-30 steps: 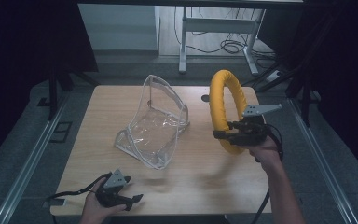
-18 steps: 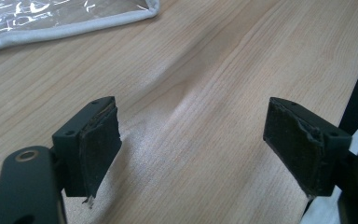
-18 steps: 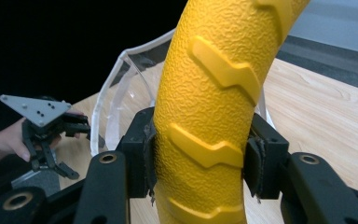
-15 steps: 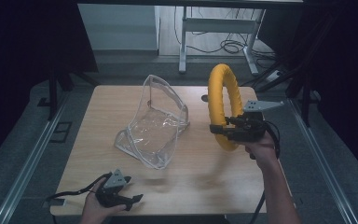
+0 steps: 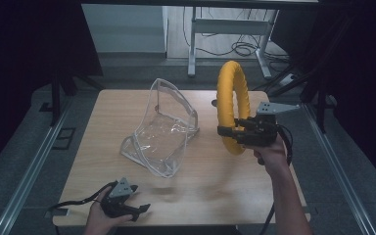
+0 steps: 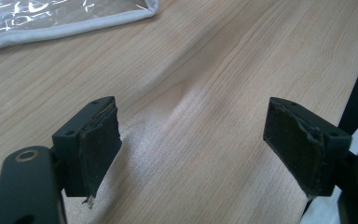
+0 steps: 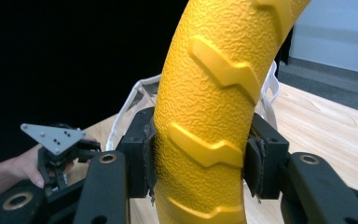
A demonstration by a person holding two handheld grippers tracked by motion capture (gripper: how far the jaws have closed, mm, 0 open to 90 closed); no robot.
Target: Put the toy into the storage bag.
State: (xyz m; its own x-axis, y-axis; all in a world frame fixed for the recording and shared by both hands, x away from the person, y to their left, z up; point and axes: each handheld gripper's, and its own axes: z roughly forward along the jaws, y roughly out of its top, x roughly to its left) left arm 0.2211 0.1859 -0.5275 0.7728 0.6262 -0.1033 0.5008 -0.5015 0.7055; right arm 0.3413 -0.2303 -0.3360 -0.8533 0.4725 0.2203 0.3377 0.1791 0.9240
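A yellow textured ring (image 5: 231,105) stands upright in the air over the table's right side, and my right gripper (image 5: 232,133) is shut on its lower part. Up close, the ring (image 7: 209,112) is pinched between the two black pads. A clear plastic pouch (image 5: 162,129) with white edging stands open at the table's middle, left of the ring. My left gripper (image 5: 136,210) rests low at the front left edge, open, with only bare wood between its pads (image 6: 98,140). The pouch's edge (image 6: 65,23) lies beyond it.
The wooden table (image 5: 200,191) has a metal rail (image 5: 24,181) along its left side and another on its right. A desk frame with cables (image 5: 225,29) stands behind the table. Dark curtains close in on both sides.
My right gripper has lifted the yellow ring slightly and carried it a little toward the far side. The left gripper has stayed put.
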